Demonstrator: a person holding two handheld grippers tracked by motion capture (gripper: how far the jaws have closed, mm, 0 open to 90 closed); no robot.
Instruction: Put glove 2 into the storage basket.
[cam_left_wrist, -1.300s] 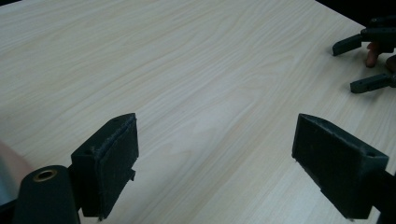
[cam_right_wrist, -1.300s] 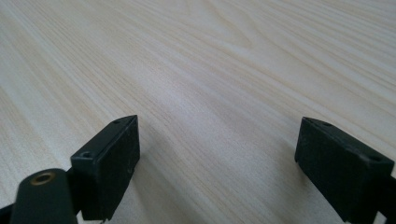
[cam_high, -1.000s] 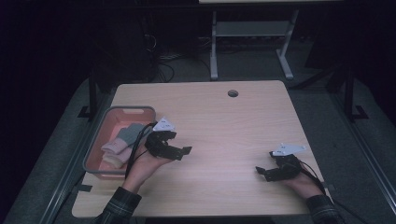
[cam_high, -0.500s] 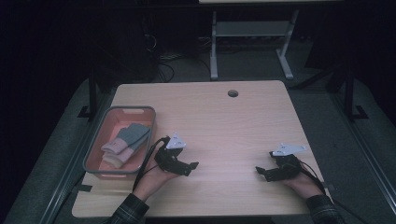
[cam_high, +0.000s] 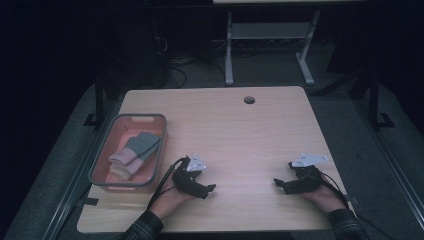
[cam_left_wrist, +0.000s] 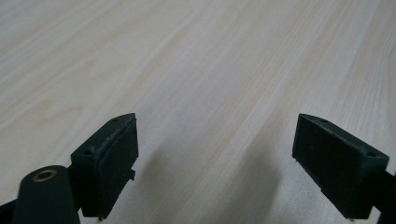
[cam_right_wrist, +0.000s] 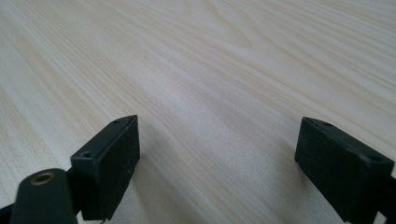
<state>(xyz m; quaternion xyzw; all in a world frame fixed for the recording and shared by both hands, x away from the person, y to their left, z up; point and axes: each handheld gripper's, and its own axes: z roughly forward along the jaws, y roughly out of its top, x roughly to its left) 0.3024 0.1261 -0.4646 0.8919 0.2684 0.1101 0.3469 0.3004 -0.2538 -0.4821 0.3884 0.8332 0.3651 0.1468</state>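
Socks (cam_high: 135, 151) lie in the pink bin (cam_high: 106, 149) beside your left gripper (cam_high: 209, 189), which, like your right gripper (cam_high: 276, 183), rests wide open and empty on the table (cam_high: 240, 135).

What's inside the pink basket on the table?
The pink basket holds folded socks, a grey one and a pinkish-cream one, lying overlapped. A dark cable crosses them. Whatever lies beneath the socks is covered, so I cannot tell if more are underneath.

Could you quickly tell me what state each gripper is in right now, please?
Left gripper: open, holding nothing, low over the bare table.
Right gripper: open, holding nothing, also over bare wood.
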